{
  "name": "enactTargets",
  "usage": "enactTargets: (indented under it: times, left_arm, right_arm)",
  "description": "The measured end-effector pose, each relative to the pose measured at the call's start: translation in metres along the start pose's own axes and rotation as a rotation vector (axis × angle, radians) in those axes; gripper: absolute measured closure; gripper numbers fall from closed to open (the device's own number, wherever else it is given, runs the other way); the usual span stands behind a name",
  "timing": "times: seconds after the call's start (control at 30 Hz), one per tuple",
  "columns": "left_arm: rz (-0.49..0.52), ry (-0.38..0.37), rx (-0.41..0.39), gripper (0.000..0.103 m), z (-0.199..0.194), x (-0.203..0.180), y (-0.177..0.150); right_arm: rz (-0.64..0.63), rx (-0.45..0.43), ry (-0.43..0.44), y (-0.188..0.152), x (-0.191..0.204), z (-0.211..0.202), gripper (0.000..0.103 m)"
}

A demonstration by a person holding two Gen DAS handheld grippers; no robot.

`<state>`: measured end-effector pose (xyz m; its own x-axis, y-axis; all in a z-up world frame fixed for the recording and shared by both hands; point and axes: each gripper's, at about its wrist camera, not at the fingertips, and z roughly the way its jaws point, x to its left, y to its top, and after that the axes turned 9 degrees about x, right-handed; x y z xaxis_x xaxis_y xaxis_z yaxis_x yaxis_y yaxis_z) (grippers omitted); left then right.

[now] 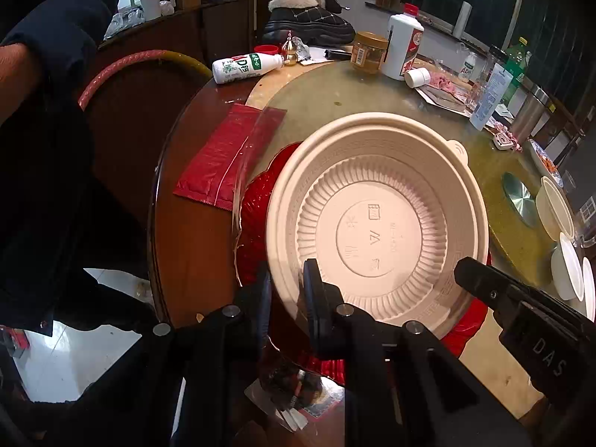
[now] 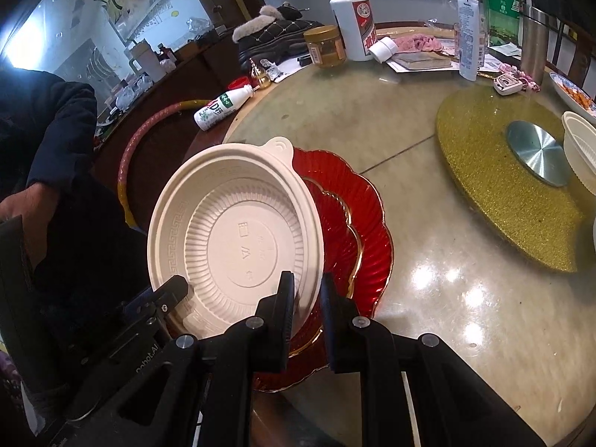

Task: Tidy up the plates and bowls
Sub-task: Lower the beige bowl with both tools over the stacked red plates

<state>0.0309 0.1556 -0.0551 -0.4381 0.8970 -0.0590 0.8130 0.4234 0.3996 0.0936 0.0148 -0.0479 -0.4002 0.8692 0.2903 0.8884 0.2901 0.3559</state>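
A cream plastic bowl with a ribbed inside and a small tab on its rim hangs over two stacked red glass plates with gold edges. Both grippers hold it by the rim. In the left wrist view my left gripper is shut on the near left rim, and the tip of the right gripper shows at the right. In the right wrist view my right gripper is shut on the bowl's right rim. The red plate is mostly hidden under the bowl.
A gold glitter turntable mat with a metal disc lies to the right, with white bowls beside it. A red packet lies left of the plates. Bottles, a jar and clutter fill the far side. A dark-sleeved person is at the left.
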Motion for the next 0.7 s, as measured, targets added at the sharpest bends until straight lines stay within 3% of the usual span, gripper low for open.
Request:
enactTargets:
  times: [0.7]
  left_arm:
    - [0.009, 0.016, 0.008, 0.089, 0.0040, -0.0025, 0.0015]
  right_arm:
    - [0.015, 0.003, -0.005, 0.0017, -0.0053, 0.0029, 0.086]
